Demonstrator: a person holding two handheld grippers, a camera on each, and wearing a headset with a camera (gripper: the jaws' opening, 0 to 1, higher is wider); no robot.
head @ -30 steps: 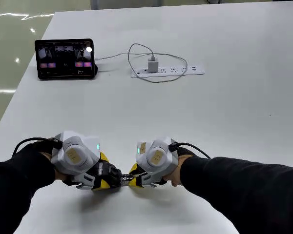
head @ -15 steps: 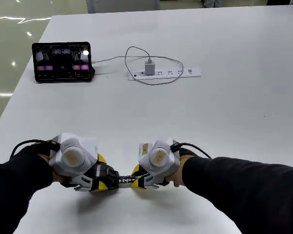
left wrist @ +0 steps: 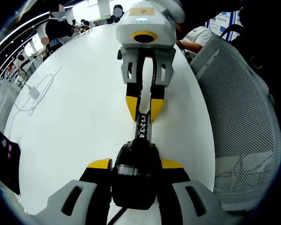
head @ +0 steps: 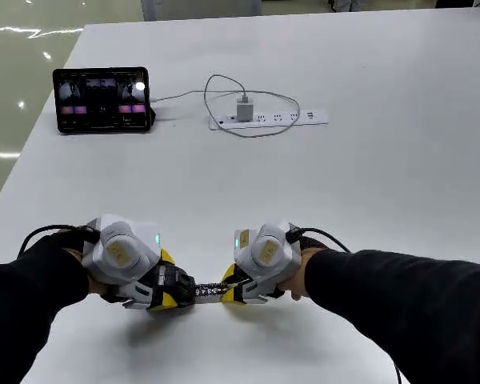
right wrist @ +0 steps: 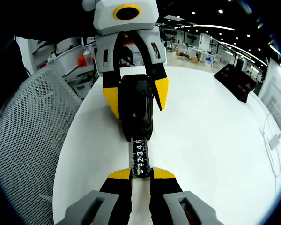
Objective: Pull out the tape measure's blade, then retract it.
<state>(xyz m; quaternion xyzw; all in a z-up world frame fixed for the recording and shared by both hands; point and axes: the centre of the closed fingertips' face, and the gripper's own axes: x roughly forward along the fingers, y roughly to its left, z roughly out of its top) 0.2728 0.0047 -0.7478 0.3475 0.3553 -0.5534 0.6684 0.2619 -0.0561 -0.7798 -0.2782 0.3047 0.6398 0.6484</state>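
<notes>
A black tape measure case [left wrist: 134, 169] sits low over the white table, with my left gripper [left wrist: 135, 163] shut on its sides. Its blade [right wrist: 139, 156], black with white numbers, runs a short way out to my right gripper [right wrist: 141, 174], which is shut on the blade's tip. In the head view the left gripper [head: 170, 289] and the case [head: 181, 286] are at the near left, the blade [head: 210, 290] bridges the small gap, and the right gripper [head: 229, 290] faces them. From the right gripper view the case [right wrist: 136, 106] stands upright between the left gripper's yellow fingertips [right wrist: 111, 99].
A tablet [head: 102, 99] stands at the far left of the table. A white power strip [head: 282, 118] with a plugged charger [head: 245, 107] and looped cable lies at the far middle. A mesh chair back [left wrist: 241, 117] is beside the table's near edge.
My right gripper has moved right, away from the case, and a longer stretch of blade shows between the two grippers. The left gripper has held still.
</notes>
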